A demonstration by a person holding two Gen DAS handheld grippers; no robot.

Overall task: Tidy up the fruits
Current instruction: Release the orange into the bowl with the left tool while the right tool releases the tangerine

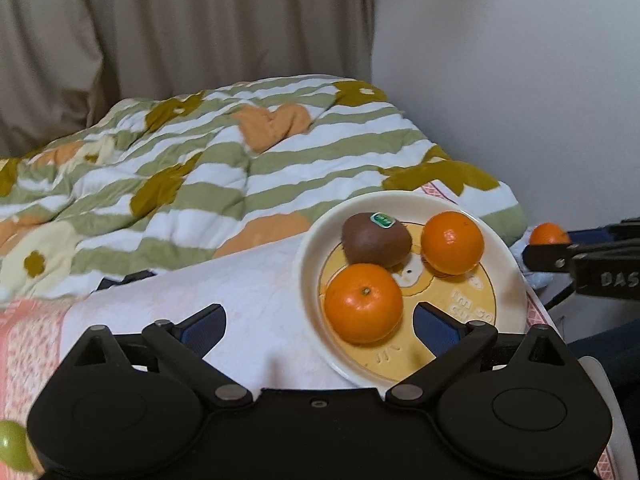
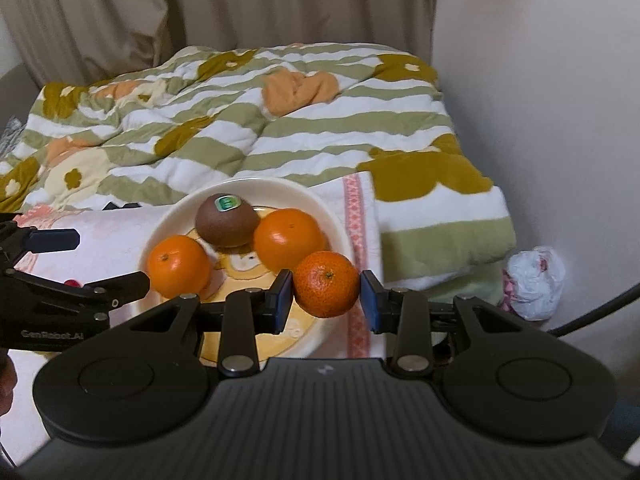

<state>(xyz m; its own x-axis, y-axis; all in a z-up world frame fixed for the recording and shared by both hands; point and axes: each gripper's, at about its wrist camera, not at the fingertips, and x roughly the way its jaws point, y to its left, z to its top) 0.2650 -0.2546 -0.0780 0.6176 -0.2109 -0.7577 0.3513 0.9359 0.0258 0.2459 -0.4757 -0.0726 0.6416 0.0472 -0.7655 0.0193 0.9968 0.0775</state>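
Right tongs (image 2: 326, 294) pinching a mandarin (image 2: 326, 284) above the plate (image 2: 176, 210); left tongs (image 1: 320, 328) spread, empty.
Fruit light, round, soft-skinned, prone to roll; grip across widest girth, gently.

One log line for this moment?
left hand-held gripper open | right hand-held gripper grips tangerine | plate: kiwi, two oranges

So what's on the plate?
The plate holds a kiwi with a green sticker and two oranges. They cover most of the yellow picture and its writing.
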